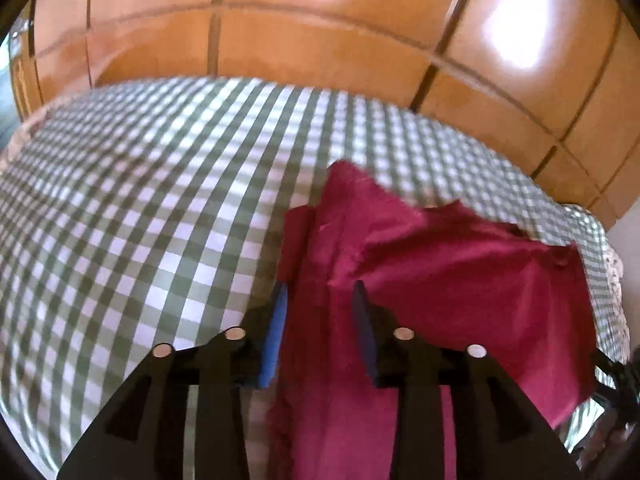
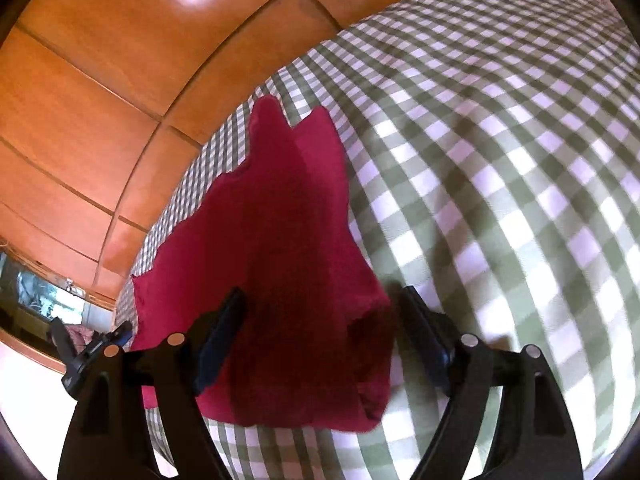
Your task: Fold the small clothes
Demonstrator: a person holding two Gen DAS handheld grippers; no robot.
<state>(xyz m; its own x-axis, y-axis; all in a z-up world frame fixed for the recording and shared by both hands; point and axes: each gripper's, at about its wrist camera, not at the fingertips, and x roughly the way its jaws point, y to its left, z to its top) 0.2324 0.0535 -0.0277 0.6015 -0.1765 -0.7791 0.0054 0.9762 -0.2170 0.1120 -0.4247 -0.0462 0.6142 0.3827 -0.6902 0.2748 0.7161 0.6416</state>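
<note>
A wooden panelled wall (image 1: 280,20) fills the far side of both views, glossy orange-brown with dark seams. In front of it lies a bed covered by a green-and-white checked sheet (image 1: 140,200), which takes up most of each picture.

The crimson garment (image 2: 280,248) lies crumpled on the checked sheet near the edge closest to the wall. It is partly folded over itself, with ragged-looking edges toward the far end. Which kind of garment it is cannot be told from these views.

Left gripper (image 1: 320,292): jaws partly apart, a strip of the crimson garment running between them. The picture is motion-blurred here, so contact is uncertain; the pads do not appear to press on the cloth.

Right gripper (image 2: 322,300): jaws wide apart, poised over the near end of the garment, with the cloth showing between the fingers and nothing clamped. The left gripper's black frame shows at the lower left of the right wrist view.
</note>
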